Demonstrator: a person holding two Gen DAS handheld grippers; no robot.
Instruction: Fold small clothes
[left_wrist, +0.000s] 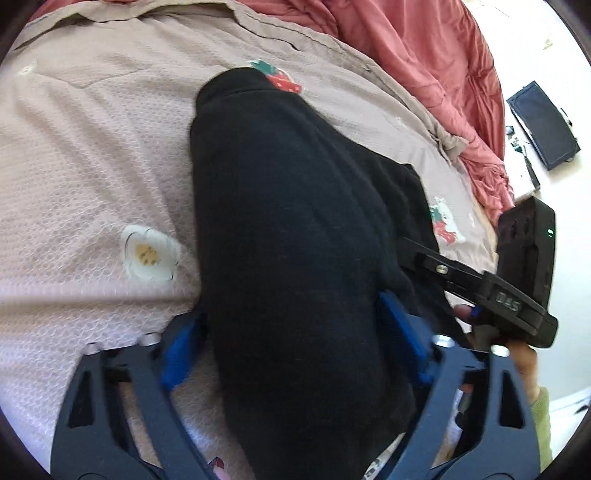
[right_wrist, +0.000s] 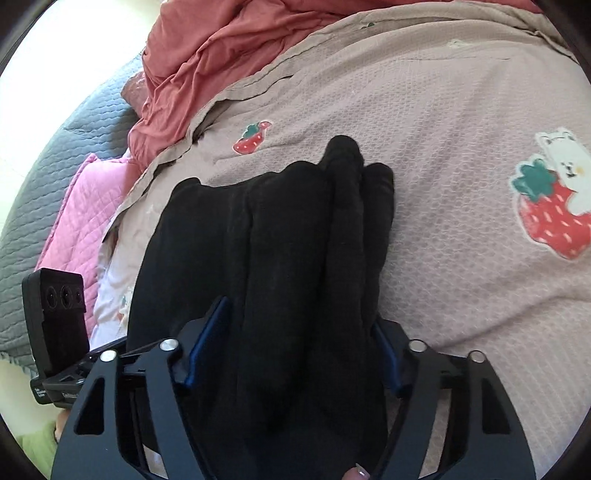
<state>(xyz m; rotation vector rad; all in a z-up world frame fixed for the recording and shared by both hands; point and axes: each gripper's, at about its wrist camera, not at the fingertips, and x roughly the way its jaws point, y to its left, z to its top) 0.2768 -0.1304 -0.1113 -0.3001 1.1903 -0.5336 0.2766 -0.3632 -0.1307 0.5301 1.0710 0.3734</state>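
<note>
On the mauve waffle-weave bedspread (left_wrist: 92, 147) lies the bunched black knit garment (left_wrist: 295, 221), unfolded. My left gripper (left_wrist: 291, 347) straddles one end, jaws spread around cloth; my right gripper (right_wrist: 291, 354) likewise. I judge folding barely begun.

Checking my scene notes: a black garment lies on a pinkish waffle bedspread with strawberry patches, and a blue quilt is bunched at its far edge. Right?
Not quite: the bunched quilt is salmon red, as the right wrist view shows. The black garment and strawberry-patch bedspread are right.
</note>
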